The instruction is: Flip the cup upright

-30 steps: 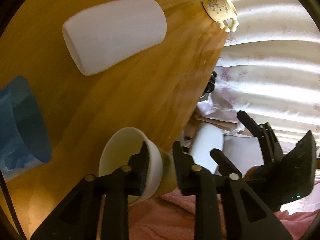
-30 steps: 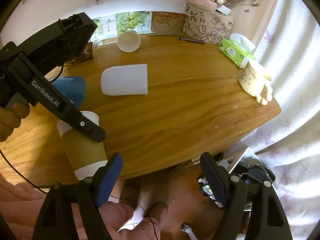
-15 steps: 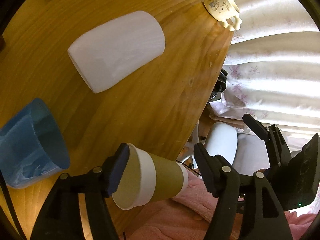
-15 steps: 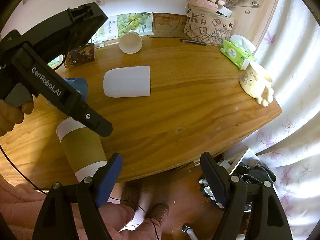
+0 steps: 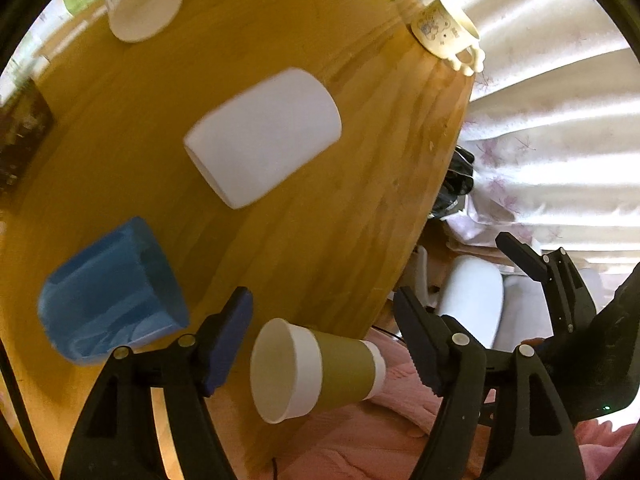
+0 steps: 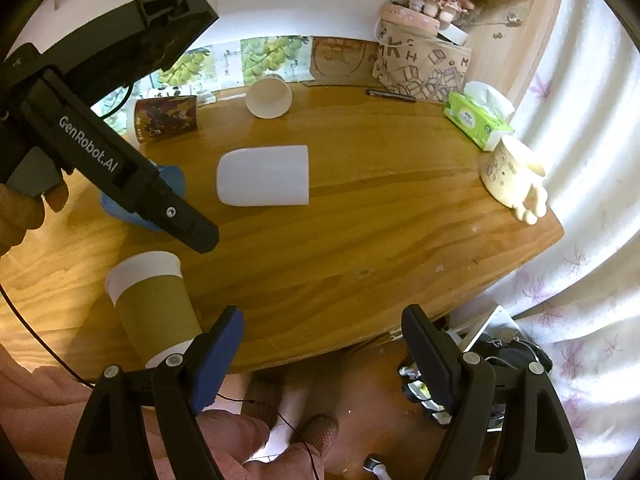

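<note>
A brown paper cup with a white rim (image 6: 154,306) stands upright at the near edge of the wooden table (image 6: 360,240). In the left wrist view the brown cup (image 5: 316,368) shows between my left gripper's (image 5: 324,344) spread fingers, which do not touch it. The left gripper is open and empty. My right gripper (image 6: 320,354) is open and empty, below the table's front edge, with the brown cup just left of its left finger (image 6: 216,356).
A white cup (image 6: 264,175) lies on its side mid-table. A blue cup (image 5: 114,290) lies near the brown cup. A small paper cup (image 6: 269,98) and a dark printed cup (image 6: 166,118) lie at the back. A cream mug (image 6: 510,178) and tissue pack (image 6: 476,122) sit at right.
My left gripper opened and let go of the brown cup, then drew back up and away. The cup now stands upright on the table. The right gripper barely moved.
</note>
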`<control>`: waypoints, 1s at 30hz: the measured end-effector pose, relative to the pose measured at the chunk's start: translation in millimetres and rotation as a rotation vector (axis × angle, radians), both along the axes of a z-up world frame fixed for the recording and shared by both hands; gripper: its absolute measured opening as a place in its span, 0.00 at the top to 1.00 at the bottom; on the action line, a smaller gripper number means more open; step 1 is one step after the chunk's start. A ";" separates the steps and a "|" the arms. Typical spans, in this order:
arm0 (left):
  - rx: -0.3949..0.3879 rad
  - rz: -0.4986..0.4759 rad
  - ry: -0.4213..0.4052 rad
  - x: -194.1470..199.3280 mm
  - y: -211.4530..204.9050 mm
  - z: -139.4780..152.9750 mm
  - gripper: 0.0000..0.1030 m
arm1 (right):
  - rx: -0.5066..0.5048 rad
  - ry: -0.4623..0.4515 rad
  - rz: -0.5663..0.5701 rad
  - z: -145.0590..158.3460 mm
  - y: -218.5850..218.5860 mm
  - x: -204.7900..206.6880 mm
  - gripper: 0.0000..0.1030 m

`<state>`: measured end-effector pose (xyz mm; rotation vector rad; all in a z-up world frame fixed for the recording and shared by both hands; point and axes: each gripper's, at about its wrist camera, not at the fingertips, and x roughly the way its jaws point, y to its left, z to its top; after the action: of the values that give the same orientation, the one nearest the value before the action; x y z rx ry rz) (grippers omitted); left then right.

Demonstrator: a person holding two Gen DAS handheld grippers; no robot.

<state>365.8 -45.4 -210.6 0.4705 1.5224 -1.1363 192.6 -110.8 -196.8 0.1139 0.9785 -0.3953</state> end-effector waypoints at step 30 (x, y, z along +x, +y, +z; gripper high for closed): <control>-0.216 0.868 -0.574 -32.1 141.4 98.9 0.26 | 0.040 -0.169 0.498 36.2 25.2 30.2 0.15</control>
<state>333.7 96.0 -111.8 -0.0426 0.9104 -0.4091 222.8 -85.5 -160.6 -0.0609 0.8133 0.0907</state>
